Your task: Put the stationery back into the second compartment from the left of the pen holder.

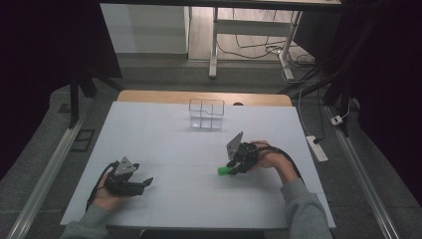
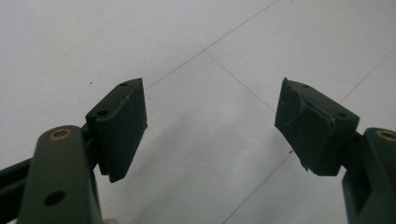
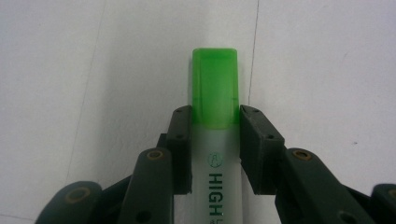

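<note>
a highlighter (image 3: pixel 215 140) with a pale barrel printed "high" and a translucent green cap (image 1: pixel 222 171); it lies flat, low over the white table, cap toward 9 o'clock, right of centre; black jaws pinch its barrel

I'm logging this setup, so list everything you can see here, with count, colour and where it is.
highlighter: 1, pale body with green cap, right-centre of the table, held between the right gripper's jaws
clear organiser: 1, transparent, with compartments, far centre of the table
table: 1, white top with a wooden far edge
power strip: 1, white, on the floor right of the table
desk frame: 1, white, behind the table
left gripper: 1, black, open, near left of the table
right gripper: 1, black, shut on the highlighter
</note>
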`<state>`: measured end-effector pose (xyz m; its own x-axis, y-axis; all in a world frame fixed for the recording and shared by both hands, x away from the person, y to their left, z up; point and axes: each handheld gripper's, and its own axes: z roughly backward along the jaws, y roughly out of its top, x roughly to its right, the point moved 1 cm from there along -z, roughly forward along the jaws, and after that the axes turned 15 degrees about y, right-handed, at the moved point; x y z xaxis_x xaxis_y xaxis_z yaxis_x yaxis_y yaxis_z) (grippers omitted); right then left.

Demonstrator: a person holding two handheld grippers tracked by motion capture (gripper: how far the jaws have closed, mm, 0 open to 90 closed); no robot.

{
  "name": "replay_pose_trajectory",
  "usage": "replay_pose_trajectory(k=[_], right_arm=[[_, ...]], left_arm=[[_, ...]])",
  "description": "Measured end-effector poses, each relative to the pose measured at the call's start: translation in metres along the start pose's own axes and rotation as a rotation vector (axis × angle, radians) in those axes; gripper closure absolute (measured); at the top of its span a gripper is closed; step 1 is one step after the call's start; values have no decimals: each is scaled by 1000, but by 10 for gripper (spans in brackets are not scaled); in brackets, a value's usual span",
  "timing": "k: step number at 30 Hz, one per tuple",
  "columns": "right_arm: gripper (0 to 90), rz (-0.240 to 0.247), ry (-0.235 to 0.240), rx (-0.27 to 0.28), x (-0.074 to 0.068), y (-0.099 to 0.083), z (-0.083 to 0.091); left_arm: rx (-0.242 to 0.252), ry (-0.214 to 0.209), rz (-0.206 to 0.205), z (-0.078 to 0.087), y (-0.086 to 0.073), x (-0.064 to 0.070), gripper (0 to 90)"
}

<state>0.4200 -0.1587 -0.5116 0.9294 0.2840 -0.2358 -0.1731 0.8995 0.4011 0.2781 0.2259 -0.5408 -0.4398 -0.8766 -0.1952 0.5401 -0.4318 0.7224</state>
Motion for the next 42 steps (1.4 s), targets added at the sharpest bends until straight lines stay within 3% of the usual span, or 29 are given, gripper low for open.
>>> replay_pose_trajectory(k=[6,14,15,30,42], right_arm=[[667,-6,-39,-21,-3,3,2],[667,-69,-108,127,-7,1,22],[667,-82,-117,166,-9,1,26],[667,-165,-188,337,-16,4,46],[666,-277,-248,446,-16,7,53]], left_arm=[[1,0,0,1,0,0,248],[1,0,1,0,-1,-1,248],[1,1,0,0,-1,-1,248],[2,2,2,1,-1,-1,249],[2,0,0,0,0,-1,249]])
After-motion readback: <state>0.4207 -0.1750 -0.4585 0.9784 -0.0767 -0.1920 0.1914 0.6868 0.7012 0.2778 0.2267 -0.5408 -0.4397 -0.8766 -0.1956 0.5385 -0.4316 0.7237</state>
